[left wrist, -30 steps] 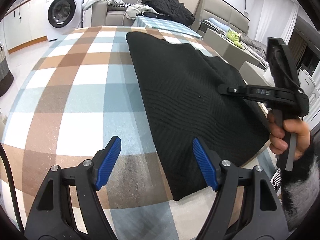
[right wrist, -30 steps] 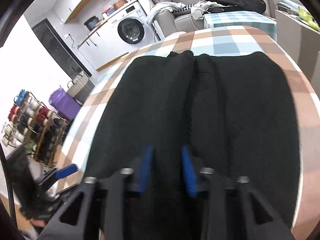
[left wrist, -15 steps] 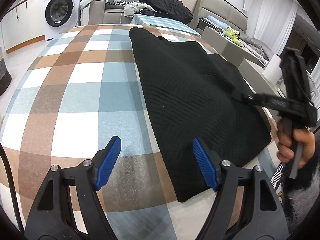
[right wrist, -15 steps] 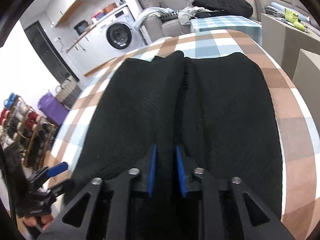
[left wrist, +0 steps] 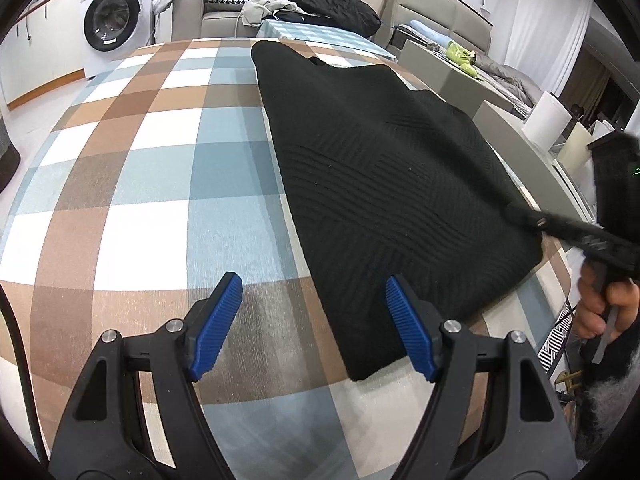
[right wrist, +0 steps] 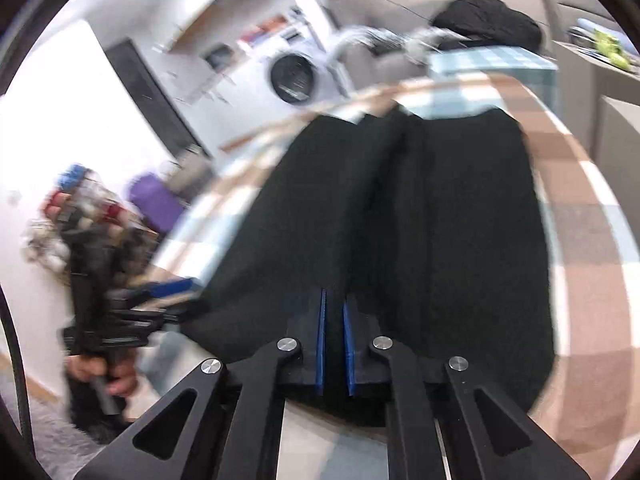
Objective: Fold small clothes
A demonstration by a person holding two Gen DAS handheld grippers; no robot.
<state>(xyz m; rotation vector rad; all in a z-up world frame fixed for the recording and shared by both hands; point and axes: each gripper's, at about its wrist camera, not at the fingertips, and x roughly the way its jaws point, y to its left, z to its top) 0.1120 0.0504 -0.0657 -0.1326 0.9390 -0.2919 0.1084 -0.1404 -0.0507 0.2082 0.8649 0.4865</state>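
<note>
The black knit garment [left wrist: 384, 184] lies flat on the checked tabletop [left wrist: 140, 184]. My right tool [right wrist: 334, 344] has just closed, pinching its near hem; my left tool [left wrist: 312, 320] hangs wide over the near-left corner. Next, I judge, I lift the hem toward the far edge.

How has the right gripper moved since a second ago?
Yes. The right gripper has slid from mid-garment to the black garment's near-right edge, its jaws just closing on the fabric.
</note>
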